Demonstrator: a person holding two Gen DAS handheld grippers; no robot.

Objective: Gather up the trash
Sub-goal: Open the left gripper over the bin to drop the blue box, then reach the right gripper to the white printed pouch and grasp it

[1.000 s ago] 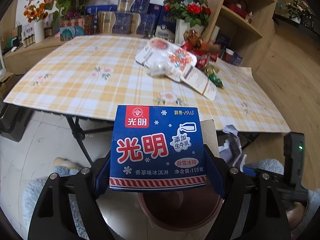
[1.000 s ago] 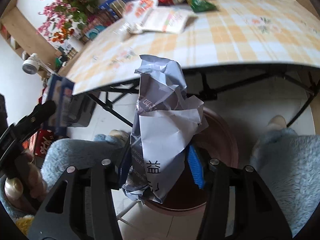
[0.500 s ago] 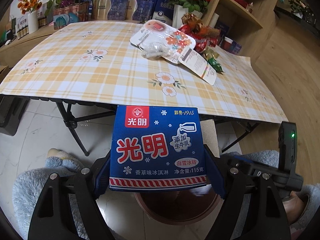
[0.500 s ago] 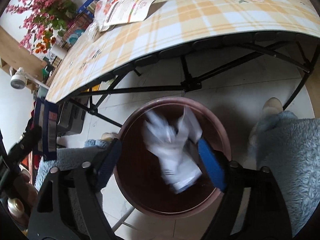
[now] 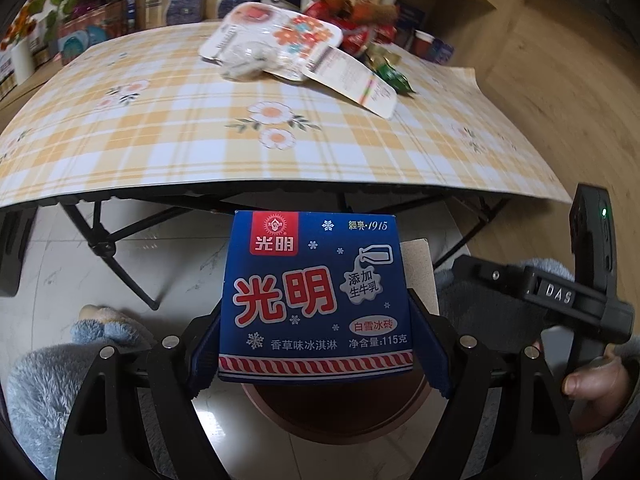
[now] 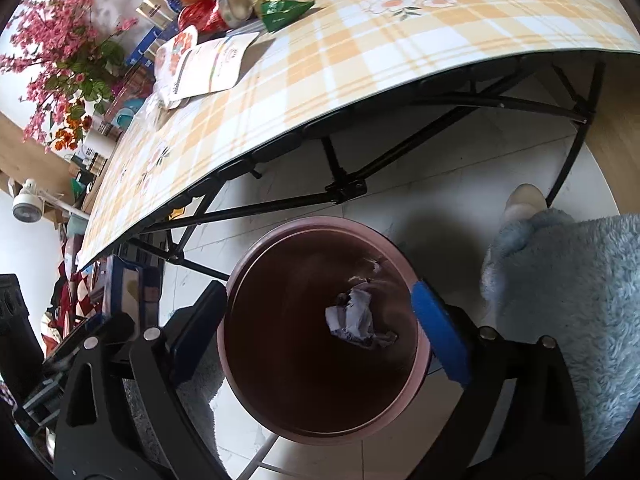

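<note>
My left gripper (image 5: 316, 344) is shut on a blue ice-cream carton (image 5: 316, 296), held upright just above the brown bin (image 5: 336, 412), whose far rim the carton hides. In the right wrist view the same carton (image 6: 128, 284) shows at the left edge. My right gripper (image 6: 320, 320) hangs over the bin (image 6: 280, 420) with its jaws opening and nothing between them. A crumpled white paper (image 6: 356, 320) lies at the bin's bottom. More wrappers (image 5: 288, 40) remain on the checked table (image 5: 160, 136).
The table's black folding legs (image 6: 344, 188) stand just behind the bin on a pale tiled floor. A person's fluffy blue sleeves (image 6: 568, 300) and slippers (image 5: 104, 320) flank the bin. Flowers and boxes (image 5: 168, 0) line the table's far side.
My right gripper let go of the crumpled paper, which fell into the bin, and its jaws spread wide. My left gripper sank toward the bin with the carton still in it.
</note>
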